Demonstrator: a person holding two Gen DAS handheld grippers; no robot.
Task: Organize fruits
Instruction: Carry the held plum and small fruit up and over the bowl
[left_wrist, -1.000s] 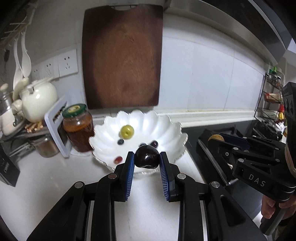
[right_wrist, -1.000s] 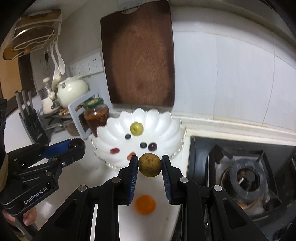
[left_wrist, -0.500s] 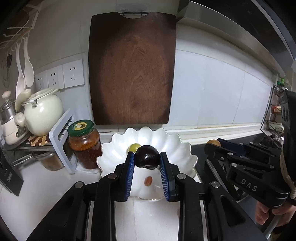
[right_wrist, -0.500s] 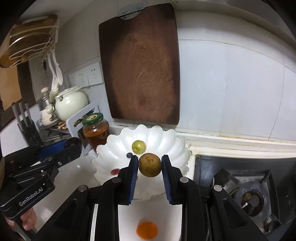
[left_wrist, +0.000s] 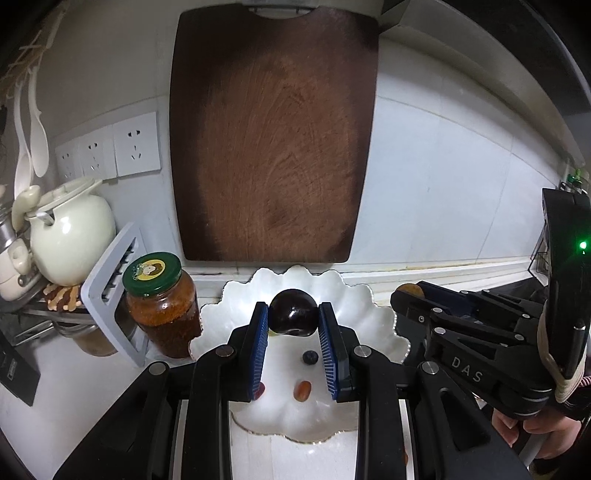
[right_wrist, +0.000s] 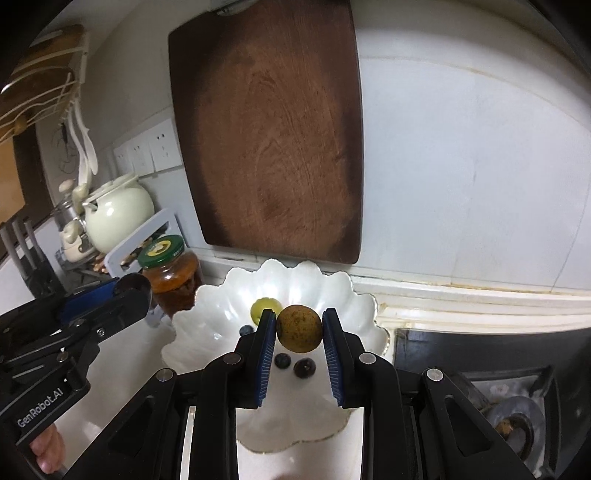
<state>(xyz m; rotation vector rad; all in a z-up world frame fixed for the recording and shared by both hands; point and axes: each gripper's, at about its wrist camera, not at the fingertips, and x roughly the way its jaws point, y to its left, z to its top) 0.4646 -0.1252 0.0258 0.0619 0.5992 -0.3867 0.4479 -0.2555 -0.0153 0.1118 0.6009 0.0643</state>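
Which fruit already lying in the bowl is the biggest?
The yellow-green fruit near the bowl's back, clearly larger than the dark blueberries and the small red fruit.

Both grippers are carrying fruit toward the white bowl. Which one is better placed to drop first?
Marginally the left. Its gripper holds the dark plum over the white bowl, above bare bowl floor. The right gripper holds the brown fruit above a blueberry and a dark grape.

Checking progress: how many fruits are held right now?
2: a dark plum in the left hand-held gripper, a brownish-yellow fruit in the right hand-held gripper.
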